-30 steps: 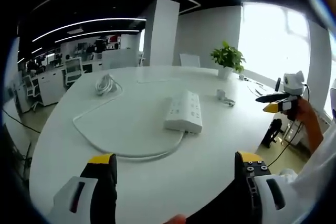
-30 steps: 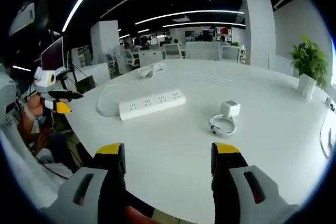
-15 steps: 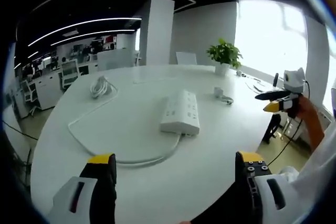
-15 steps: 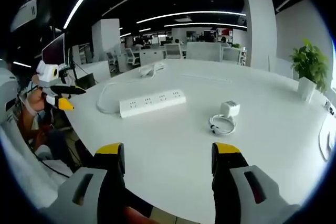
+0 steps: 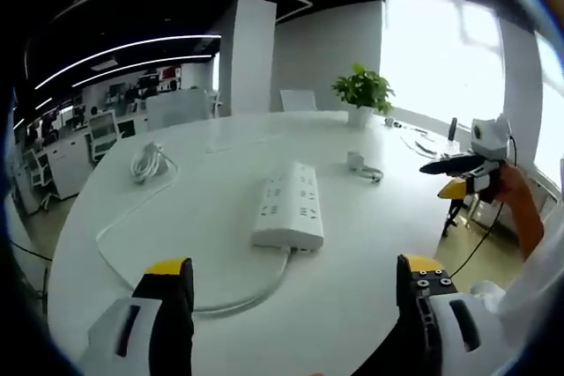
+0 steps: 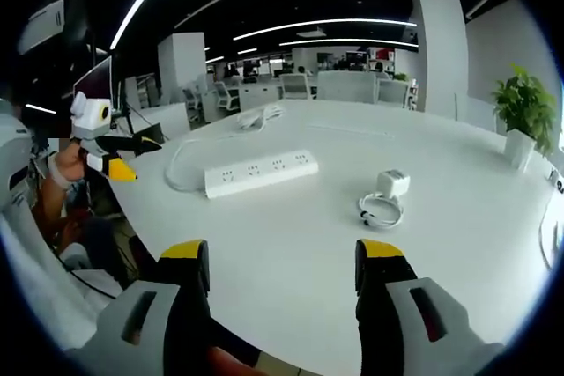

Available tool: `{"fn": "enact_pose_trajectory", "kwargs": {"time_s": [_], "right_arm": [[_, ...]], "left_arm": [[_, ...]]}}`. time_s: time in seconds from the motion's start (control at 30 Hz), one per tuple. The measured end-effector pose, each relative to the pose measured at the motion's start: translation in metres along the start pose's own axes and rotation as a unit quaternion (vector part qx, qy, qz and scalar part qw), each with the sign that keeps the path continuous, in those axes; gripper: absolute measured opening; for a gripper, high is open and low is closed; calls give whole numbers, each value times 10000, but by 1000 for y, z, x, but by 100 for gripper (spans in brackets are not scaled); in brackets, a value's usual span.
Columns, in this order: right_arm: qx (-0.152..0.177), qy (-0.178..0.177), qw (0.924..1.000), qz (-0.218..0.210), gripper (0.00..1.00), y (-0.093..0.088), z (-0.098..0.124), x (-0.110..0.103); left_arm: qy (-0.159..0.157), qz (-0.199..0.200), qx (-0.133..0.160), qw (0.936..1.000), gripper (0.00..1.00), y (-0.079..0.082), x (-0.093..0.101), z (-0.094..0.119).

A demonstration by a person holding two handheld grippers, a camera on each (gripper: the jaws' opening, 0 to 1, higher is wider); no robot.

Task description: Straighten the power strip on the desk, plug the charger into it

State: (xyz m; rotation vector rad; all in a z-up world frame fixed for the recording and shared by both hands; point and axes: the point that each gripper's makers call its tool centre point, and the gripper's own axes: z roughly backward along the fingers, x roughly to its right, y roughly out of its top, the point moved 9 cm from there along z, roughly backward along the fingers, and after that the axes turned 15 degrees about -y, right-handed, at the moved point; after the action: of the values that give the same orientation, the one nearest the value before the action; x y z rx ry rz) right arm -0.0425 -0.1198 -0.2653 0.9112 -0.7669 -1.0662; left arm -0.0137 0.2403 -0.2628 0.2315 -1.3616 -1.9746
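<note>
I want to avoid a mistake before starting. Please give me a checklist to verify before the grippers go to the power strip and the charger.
1. Left gripper open and holding nothing: ok.
2. Right gripper open and holding nothing: ok.
3. Power strip lies flat on the desk, sockets up: ok.
4. Charger apart from the strip, its cable coiled beside it: ok.
5. Charger prongs' direction: cannot tell.
6. Strip already straight: cannot tell.

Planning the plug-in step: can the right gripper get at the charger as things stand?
Probably yes. The right gripper is open and faces the charger, with bare desk between them. The power strip sits off to the side, out of the path.
</note>
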Motion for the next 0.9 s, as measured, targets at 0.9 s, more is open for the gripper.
{"fn": "enact_pose_trajectory", "kwargs": {"time_s": [0.9], "right_arm": [[-45,92,9998,-161,66,-8,-11,7]], "left_arm": [[-451,-653,-1147,9902,96,49,-36,-117]]}}
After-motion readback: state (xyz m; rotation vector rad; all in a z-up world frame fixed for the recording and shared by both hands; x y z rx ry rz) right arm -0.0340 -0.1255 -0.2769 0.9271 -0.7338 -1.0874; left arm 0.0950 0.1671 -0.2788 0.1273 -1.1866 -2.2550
